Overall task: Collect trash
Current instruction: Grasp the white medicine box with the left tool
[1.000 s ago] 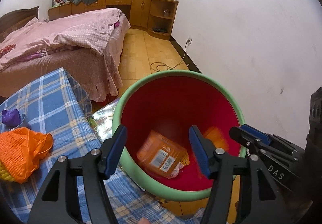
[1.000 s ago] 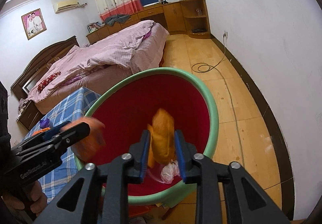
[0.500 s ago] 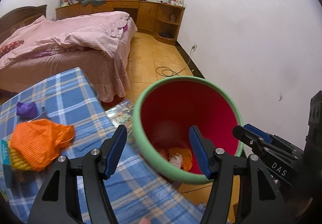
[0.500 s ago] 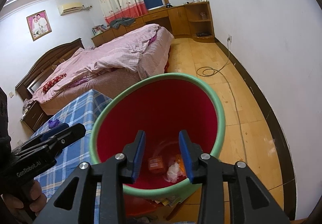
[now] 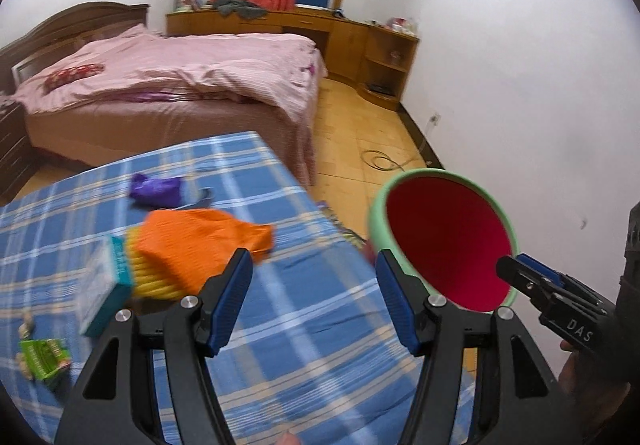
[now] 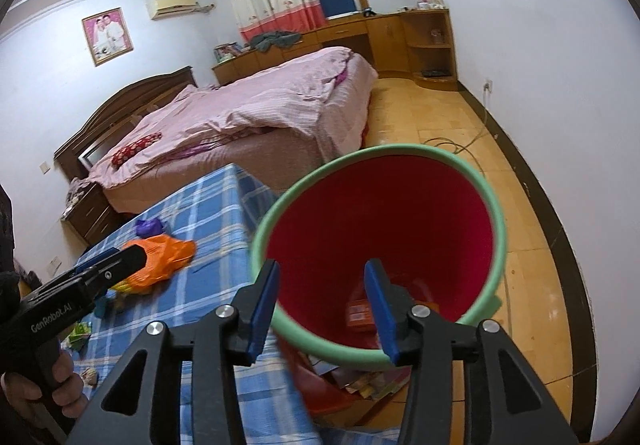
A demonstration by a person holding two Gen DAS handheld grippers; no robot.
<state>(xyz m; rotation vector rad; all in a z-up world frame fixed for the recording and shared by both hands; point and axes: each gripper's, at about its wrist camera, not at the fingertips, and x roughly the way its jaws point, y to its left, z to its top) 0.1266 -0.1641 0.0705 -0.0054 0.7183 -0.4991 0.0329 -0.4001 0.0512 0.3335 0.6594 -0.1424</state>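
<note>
My left gripper [image 5: 314,301] stands open and empty over the blue plaid tablecloth [image 5: 312,357]. Just ahead of it lies an orange mesh bag [image 5: 200,241], with a teal box [image 5: 106,285], a purple wrapper [image 5: 156,191] and a green packet [image 5: 42,357] nearby. The green-rimmed bin with a red inside [image 5: 444,241] stands off the table's right edge. My right gripper [image 6: 320,309] hovers over the bin's [image 6: 400,151] near rim. Its jaws are opening with nothing between them. Orange packets [image 6: 358,315] lie at the bin's bottom.
A bed with pink covers [image 5: 180,85] fills the room behind the table. Wooden cabinets [image 5: 360,41] line the far wall. A cable [image 5: 380,161] loops on the wooden floor past the bin. Papers [image 6: 360,381] lie on the floor under the bin. A white wall is close on the right.
The orange piece that my right gripper held has dropped into the bin, and its jaws have spread. My left gripper has swung left from over the bin to over the table.
</note>
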